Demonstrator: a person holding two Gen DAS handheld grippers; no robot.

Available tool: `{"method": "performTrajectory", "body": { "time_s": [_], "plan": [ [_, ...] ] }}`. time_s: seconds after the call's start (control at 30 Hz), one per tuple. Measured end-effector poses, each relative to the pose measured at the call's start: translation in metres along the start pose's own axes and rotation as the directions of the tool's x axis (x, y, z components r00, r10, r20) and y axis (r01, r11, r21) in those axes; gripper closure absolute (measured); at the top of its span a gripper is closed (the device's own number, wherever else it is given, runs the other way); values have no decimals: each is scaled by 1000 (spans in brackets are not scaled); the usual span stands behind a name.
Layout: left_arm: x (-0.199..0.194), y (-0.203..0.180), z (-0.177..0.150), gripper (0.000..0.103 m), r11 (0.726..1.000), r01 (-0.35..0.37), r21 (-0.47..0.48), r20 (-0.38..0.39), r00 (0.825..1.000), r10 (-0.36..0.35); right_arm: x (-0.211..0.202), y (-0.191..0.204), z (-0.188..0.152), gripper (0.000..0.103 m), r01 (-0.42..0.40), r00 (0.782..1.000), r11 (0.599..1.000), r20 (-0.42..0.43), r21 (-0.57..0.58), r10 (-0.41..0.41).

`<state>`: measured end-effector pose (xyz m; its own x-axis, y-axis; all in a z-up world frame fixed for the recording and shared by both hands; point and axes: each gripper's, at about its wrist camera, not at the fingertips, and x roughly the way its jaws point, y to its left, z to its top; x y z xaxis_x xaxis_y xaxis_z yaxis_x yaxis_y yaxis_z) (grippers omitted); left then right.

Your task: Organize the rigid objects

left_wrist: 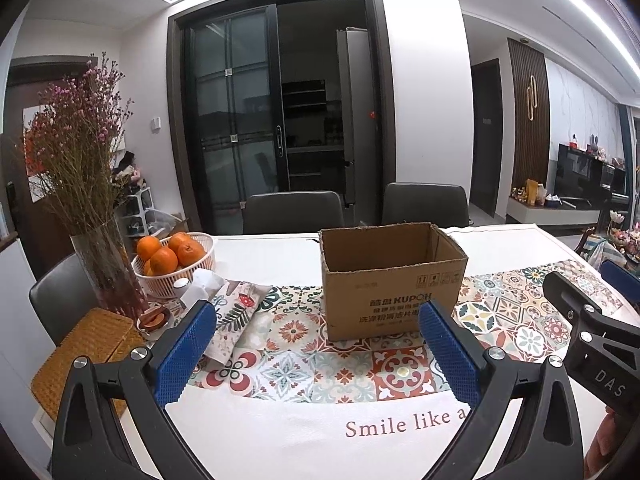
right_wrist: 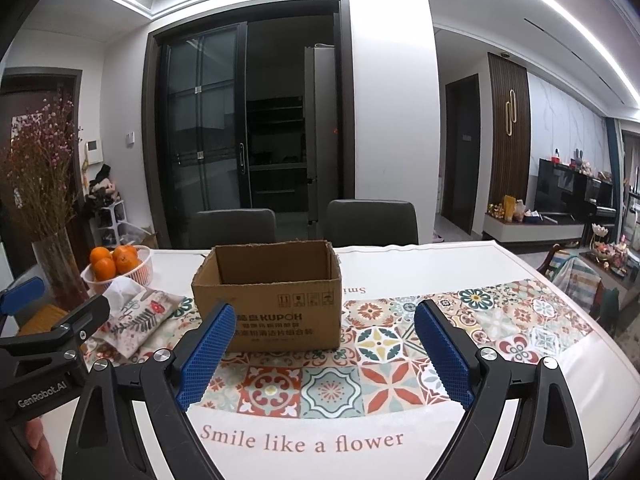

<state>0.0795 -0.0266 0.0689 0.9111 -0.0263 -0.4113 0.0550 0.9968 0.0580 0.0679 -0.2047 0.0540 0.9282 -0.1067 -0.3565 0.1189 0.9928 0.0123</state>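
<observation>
Through the left wrist view, we are holding the left claw (left_wrist: 318, 354) spread wide above the near edge of the table (left_wrist: 280, 440), its blue pads (left_wrist: 186, 354) gripping nothing. Straight ahead of it, slightly toward its right finger, the box (left_wrist: 390, 280) is standing upright on the tiled runner (left_wrist: 344, 364), its top open toward us; the view does not reach the bottom of the box, and what we see of its inner walls is bare. Ahead and to the left of the claw, a patterned pouch (left_wrist: 240, 316) is lying on the runner, with a white basket (left_wrist: 176, 268) of oranges (left_wrist: 164, 260) beyond it and a glass vase (left_wrist: 108, 276) of dried flowers further left. Off to the right, the right claw (left_wrist: 592, 320) is showing only as a black body at the frame edge.

Through the right wrist view, we are keeping the right claw (right_wrist: 322, 354) equally spread over the table (right_wrist: 440, 452), pinching nothing. The box (right_wrist: 272, 300) is sitting ahead and left of centre, just beyond the left finger's pad (right_wrist: 206, 354). The pouch (right_wrist: 140, 320) is lying to the left of the box, touching or nearly touching its corner, and the basket (right_wrist: 138, 272), oranges (right_wrist: 108, 266) and vase (right_wrist: 60, 272) are standing further left. The left claw (right_wrist: 24, 300) is poking in at the far left, one blue pad showing.
</observation>
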Motion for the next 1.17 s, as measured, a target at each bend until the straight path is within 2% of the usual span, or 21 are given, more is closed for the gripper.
{"method": "performTrajectory", "body": {
  "time_s": [1.17],
  "plan": [
    [1, 3, -4, 0, 1000, -6, -9, -3, 1000, 6, -2, 2, 0, 11, -6, 1000, 1000, -7, -9, 6]
  ]
}}
